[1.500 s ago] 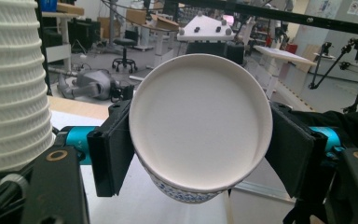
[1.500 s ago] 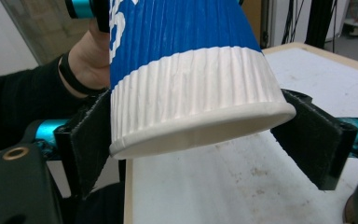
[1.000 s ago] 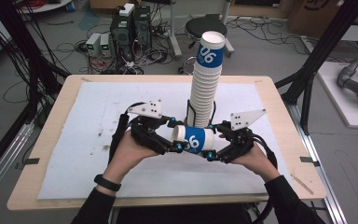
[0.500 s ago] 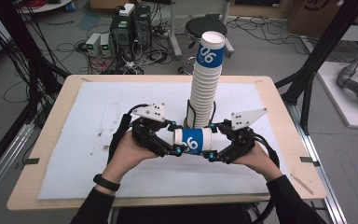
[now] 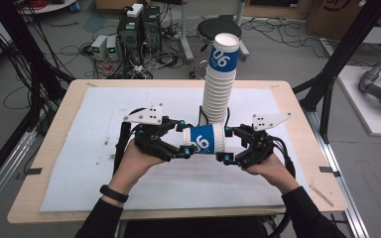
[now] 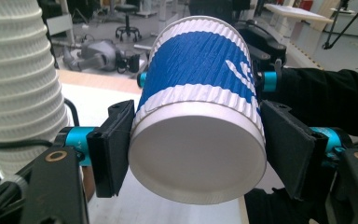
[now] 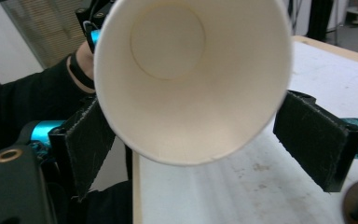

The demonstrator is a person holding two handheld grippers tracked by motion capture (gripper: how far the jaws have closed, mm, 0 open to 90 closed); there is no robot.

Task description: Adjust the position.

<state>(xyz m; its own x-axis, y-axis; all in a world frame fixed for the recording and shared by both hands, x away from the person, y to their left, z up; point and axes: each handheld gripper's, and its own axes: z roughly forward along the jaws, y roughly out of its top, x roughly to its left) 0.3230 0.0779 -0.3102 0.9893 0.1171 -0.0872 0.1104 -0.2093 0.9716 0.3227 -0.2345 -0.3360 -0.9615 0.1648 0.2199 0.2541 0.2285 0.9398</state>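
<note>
Little has changed since the earlier frame: the cup is still held sideways above the mat, just in front of the stack. The left gripper clamps its base end, jaws pressed on both sides. The right gripper frames the rim end; its right jaw stands clear, so I cannot tell if it grips.

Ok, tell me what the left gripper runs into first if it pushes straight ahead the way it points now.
Probably the blue-and-white cup: its closed base sits between the left gripper's jaws, facing it. Beyond the cup comes the right gripper.
</note>
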